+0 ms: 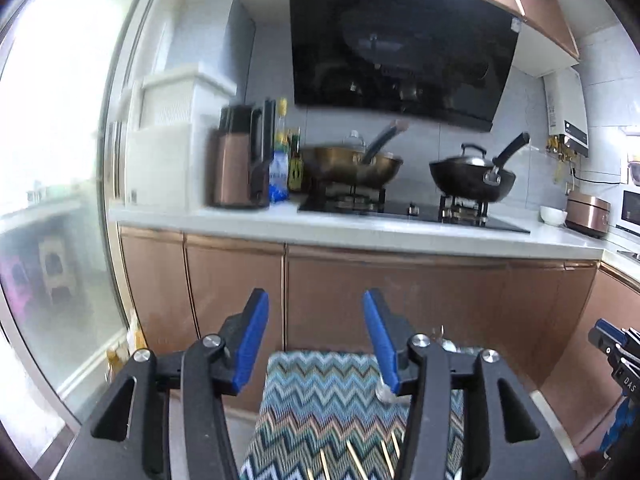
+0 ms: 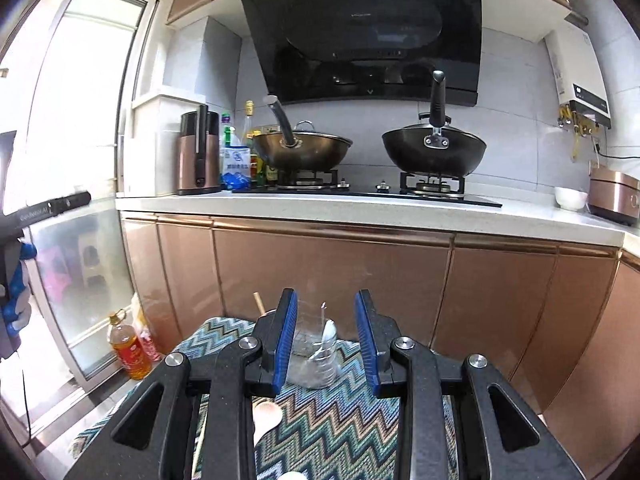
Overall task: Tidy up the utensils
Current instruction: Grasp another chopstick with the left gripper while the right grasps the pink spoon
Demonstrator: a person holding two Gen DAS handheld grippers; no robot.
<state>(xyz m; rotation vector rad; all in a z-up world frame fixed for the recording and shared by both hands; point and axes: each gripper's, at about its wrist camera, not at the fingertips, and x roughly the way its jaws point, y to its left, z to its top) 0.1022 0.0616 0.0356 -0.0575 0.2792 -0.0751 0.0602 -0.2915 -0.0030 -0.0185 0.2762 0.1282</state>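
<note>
While both sets of jaws gape empty above the zigzag-cloth surface: reach-in step; next, probably lowering right gripper onto wooden spoon near glass cup.

Home kitchen. I'm facing a gas hob with two woks under a black range hood. White counter over copper cabinet doors. Also a kettle, oil bottles, rice cooker, wall water heater.
</note>
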